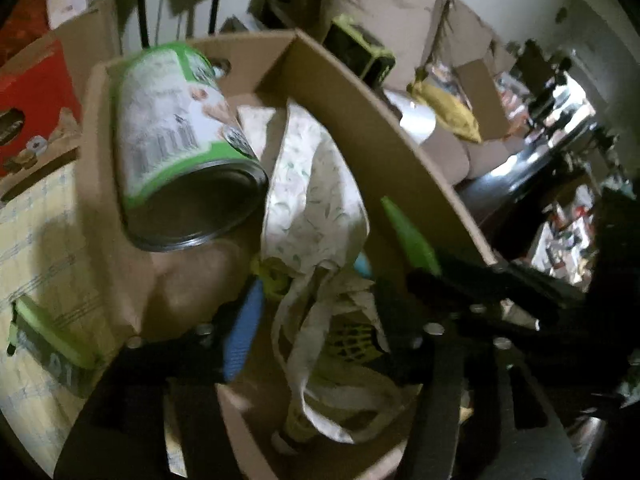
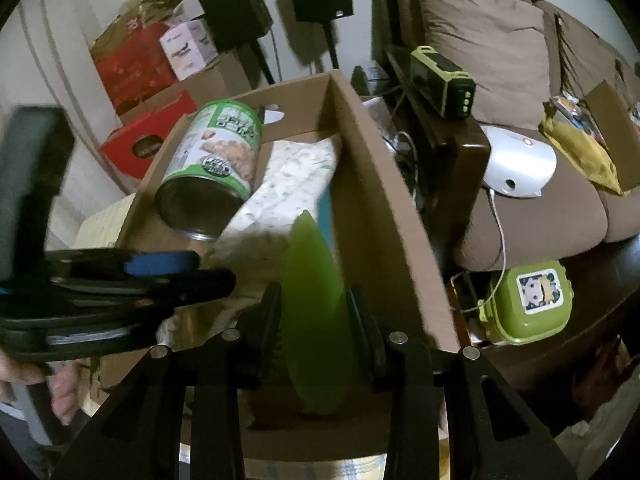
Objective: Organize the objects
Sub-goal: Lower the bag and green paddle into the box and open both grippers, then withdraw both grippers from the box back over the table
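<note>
- A flat, pointed green plastic piece [image 2: 316,312] stands upright, clamped between the right gripper's [image 2: 316,320] two black fingers [image 2: 266,328], over the near end of an open brown cardboard box [image 2: 384,200].
- In the box, a green-labelled metal can [image 2: 212,160] lies on its side at the far left, just beside a pale patterned cloth bag [image 2: 292,176].
- The left gripper [image 1: 320,320] hangs over the box with its jaws apart, blue pad [image 1: 244,332] showing, gripping nothing; the bag's straps [image 1: 304,360] lie below it.
- To the right of the box are a brown sofa [image 2: 520,208] and a green lidded container [image 2: 528,300].
- A red carton [image 2: 144,144] sits at the far left.
</note>
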Action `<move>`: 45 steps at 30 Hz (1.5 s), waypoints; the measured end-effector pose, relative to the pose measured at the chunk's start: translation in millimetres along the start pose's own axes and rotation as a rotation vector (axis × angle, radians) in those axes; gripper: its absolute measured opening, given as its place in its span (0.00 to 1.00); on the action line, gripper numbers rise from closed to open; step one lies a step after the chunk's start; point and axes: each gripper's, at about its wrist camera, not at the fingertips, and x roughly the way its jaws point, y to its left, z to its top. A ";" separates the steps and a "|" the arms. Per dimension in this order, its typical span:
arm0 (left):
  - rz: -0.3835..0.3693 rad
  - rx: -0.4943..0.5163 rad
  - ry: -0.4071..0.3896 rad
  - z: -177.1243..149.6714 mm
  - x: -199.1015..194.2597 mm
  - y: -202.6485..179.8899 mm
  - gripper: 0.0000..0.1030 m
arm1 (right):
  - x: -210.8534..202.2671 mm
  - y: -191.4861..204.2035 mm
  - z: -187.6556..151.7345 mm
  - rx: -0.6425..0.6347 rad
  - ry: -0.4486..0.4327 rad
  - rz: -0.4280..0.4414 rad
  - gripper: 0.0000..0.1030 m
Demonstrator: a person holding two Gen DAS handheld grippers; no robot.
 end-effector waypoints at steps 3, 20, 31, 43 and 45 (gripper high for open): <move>-0.036 -0.019 -0.034 -7.2 -19.8 4.7 0.54 | 3.8 5.4 -0.4 -0.020 0.012 -0.001 0.33; 0.116 -0.090 -0.111 -65.4 -70.0 64.3 0.73 | -16.9 18.7 -1.5 0.021 -0.045 -0.023 0.49; 0.172 -0.179 -0.150 -91.6 -107.1 112.6 0.95 | -41.1 80.8 -2.1 -0.080 -0.106 0.048 0.67; 0.226 -0.260 -0.160 -119.3 -127.6 153.4 0.95 | -38.5 152.9 -20.1 -0.192 -0.100 0.119 0.75; 0.242 -0.265 -0.171 -122.8 -132.4 155.3 0.95 | -36.4 164.4 -25.0 -0.212 -0.095 0.125 0.75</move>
